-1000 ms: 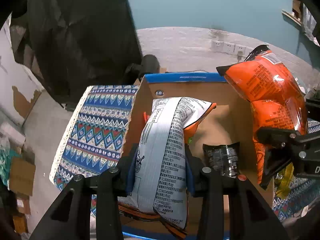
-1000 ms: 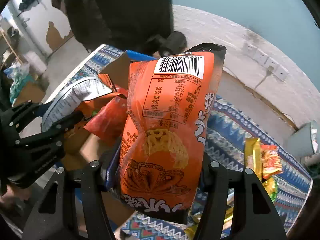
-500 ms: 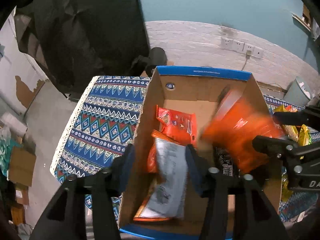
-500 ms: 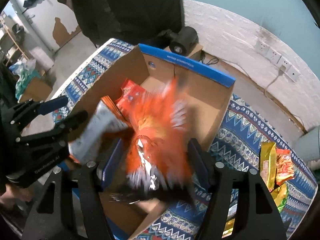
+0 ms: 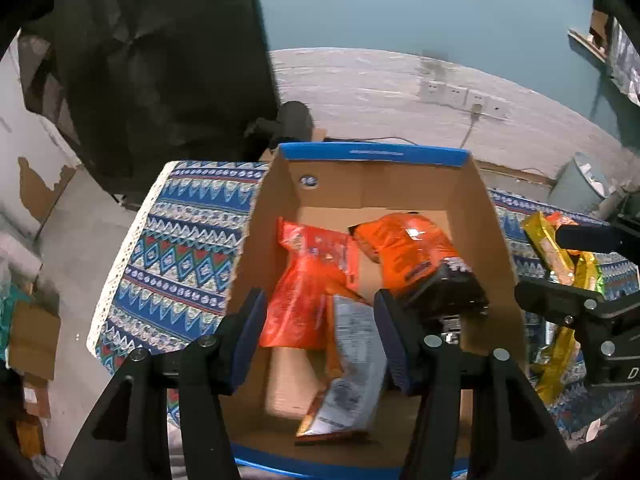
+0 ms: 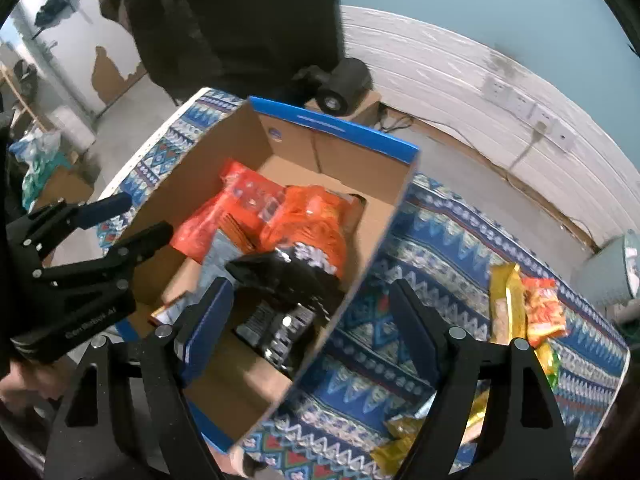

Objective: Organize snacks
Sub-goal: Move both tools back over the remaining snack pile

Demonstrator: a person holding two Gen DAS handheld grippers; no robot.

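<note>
An open cardboard box [image 5: 372,152] with a blue rim stands on a patterned cloth. In it lie a silver-white bag [image 5: 352,364], an orange bag with a black end [image 5: 412,252] and a red-orange bag [image 5: 308,280]. My left gripper [image 5: 320,340] hangs open above the box's near left part, over the silver-white bag, gripping nothing. My right gripper [image 6: 310,320] is over the box's right wall [image 6: 360,272]; its jaws are opening and hold nothing. The orange bag [image 6: 308,228] and a small black packet [image 6: 276,332] lie below it. Each gripper shows in the other's view: right [image 5: 540,266], left [image 6: 146,216].
Loose yellow and orange snack packets [image 6: 516,308] lie on the cloth to the right of the box. The cloth's white-trimmed left edge [image 5: 120,264] drops to the floor. A person in dark clothes [image 6: 240,20] stands beyond the table. A grey bin [image 5: 580,184] is at the far right.
Both grippers have opened and let go. The silver-white bag and the orange bag dropped out of the jaws and now lie inside the box.
</note>
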